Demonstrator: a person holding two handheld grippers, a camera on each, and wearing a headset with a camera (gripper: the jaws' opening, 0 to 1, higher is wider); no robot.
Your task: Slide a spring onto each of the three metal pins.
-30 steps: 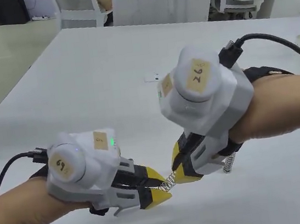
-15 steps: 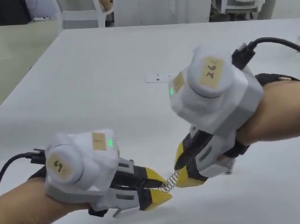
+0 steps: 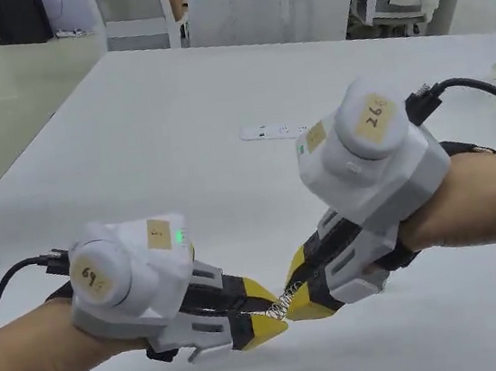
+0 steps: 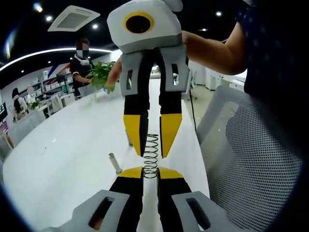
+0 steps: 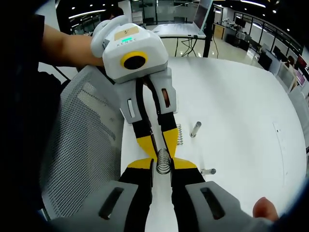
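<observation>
A short coil spring (image 3: 281, 305) hangs just above the white table (image 3: 180, 158), between the tips of both grippers. My right gripper (image 3: 297, 293) is shut on the spring's far end; in its own view the spring (image 5: 163, 166) shows end-on between the yellow tips (image 5: 164, 164). My left gripper (image 3: 270, 315) faces it, shut on a thin metal pin that enters the spring (image 4: 150, 154) at its tips (image 4: 150, 173). One pin (image 5: 195, 129) stands on the table, another pin (image 5: 208, 171) lies flat, and a second spring (image 5: 179, 134) stands upright by them.
A white power strip (image 3: 276, 131) lies mid-table beyond the grippers. A grey mesh chair back (image 4: 251, 145) stands at the table's near edge. Chairs and desks (image 3: 252, 11) line the far side. A person (image 4: 82, 58) stands by a plant in the distance.
The head camera has shifted a little. The right gripper's body has swung slightly to the right while both tips stay on the spring. The upright spring behind it is now hidden.
</observation>
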